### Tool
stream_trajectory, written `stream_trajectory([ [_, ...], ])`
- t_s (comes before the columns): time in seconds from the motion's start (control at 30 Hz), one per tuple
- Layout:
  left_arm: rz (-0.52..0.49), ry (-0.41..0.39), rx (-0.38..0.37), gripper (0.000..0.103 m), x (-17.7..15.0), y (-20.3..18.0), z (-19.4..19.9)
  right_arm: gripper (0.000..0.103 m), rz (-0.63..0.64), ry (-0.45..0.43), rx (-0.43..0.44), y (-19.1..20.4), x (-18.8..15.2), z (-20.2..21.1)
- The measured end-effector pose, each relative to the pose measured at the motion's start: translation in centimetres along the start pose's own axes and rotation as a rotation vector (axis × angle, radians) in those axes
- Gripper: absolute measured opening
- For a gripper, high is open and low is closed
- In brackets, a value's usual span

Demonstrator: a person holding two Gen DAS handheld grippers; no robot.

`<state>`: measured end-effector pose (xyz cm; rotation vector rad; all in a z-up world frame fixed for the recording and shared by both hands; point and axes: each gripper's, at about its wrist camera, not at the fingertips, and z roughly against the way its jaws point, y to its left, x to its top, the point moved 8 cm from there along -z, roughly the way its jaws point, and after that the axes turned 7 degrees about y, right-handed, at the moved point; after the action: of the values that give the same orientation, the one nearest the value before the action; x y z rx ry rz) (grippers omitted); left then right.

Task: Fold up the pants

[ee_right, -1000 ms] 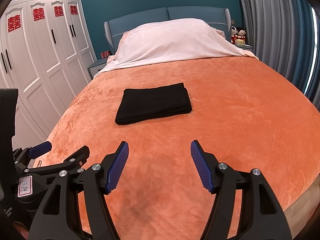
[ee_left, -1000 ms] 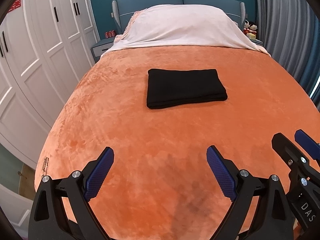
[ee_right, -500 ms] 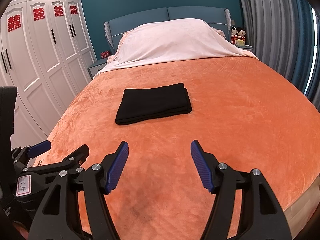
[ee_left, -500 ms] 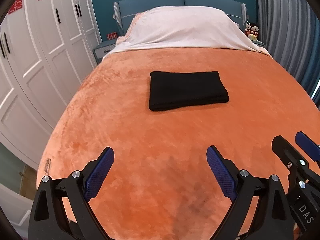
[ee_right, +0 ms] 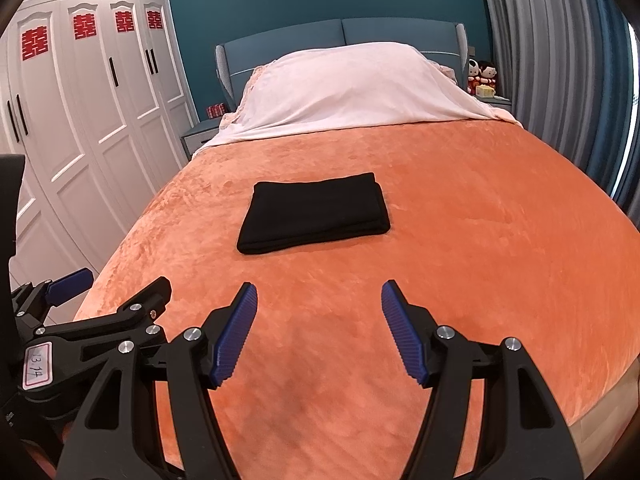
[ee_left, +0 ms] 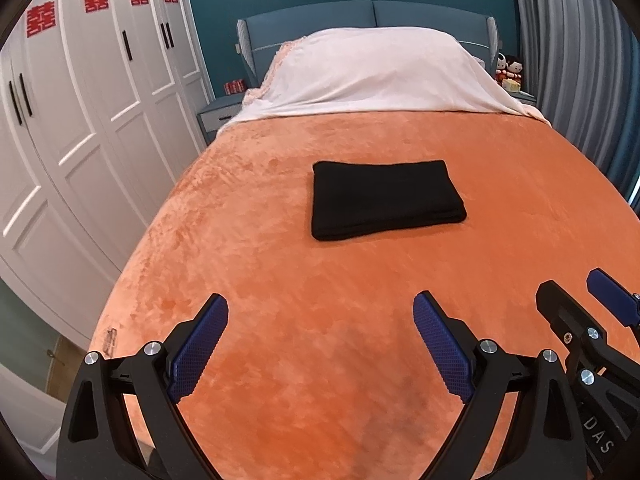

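Through the left camera, I saw my left gripper (ee_left: 320, 340) spread wide and empty, the folded pants (ee_left: 386, 199) well ahead on the bed (ee_left: 280, 300). Through the right camera, my right gripper (ee_right: 319, 330) gaped empty too, the pants (ee_right: 314, 213) ahead, slightly left.

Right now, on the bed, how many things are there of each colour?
Black: 1, the folded pants
Orange: 1, the blanket
Pale pink: 1, the sheet over the pillow end
Total: 3
Both tongs, left and right, are open and hold nothing.
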<state>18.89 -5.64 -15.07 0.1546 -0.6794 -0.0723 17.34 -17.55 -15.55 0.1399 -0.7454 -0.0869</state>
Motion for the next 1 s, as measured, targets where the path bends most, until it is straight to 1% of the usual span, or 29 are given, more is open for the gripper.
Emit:
stream_trajectory([
  [0.17,0.012,-0.039,0.027,0.092,0.7,0.5,1.3,0.063,0.013,-0.014,0.007,0.2,0.5,0.6],
  [0.5,0.028,-0.087,0.047,0.092,1.7,1.1,2.9,0.063,0.025,-0.042,0.016,0.4,1.7,1.8],
  [0.73,0.041,-0.107,0.043,0.092,2.3,1.3,3.7,0.063,0.031,-0.060,0.019,0.5,2.5,2.5],
  [1.0,0.041,-0.114,0.045,0.092,2.5,1.4,3.8,0.063,0.036,-0.067,0.016,0.7,3.1,2.8],
])
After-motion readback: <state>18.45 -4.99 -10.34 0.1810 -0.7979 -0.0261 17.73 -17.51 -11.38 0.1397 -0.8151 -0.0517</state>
